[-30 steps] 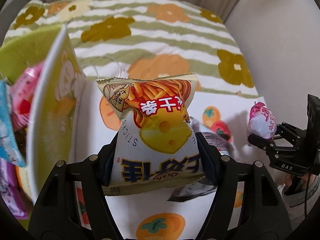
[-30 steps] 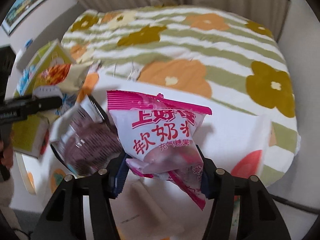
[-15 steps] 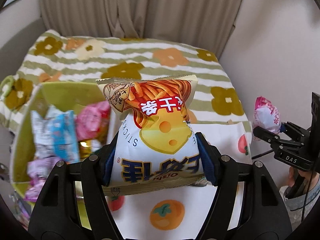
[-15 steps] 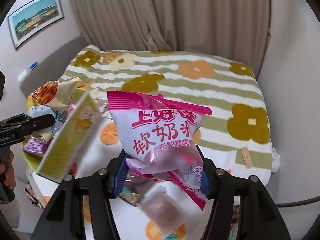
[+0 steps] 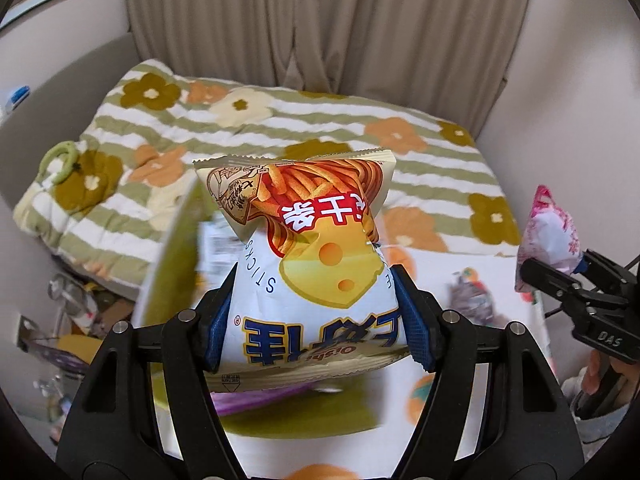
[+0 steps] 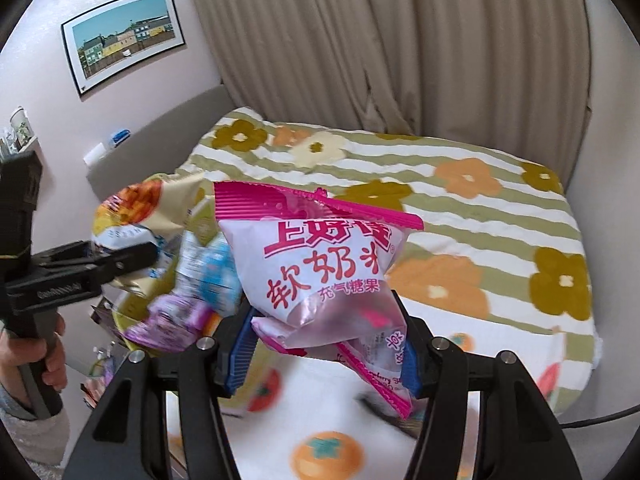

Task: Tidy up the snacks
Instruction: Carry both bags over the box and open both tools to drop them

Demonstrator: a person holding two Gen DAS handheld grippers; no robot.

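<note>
Beige curtains [image 6: 400, 40] — floral bed [image 6: 460, 208].

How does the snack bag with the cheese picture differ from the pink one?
The cheese stick bag is cream and white with a yellow cheese wedge and orange sticks printed on it; the pink candy bag is pale with a magenta top seal and red lettering. The cheese stick bag sits in the left gripper, the pink candy bag in the right gripper. Both are puffy, sealed, and clamped between jaws in the air.

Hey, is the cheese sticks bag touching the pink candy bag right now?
Apart. In the left wrist view the cheese sticks bag sits in the left gripper while the pink candy bag hangs far right in the right gripper, bedspread between them.
</note>
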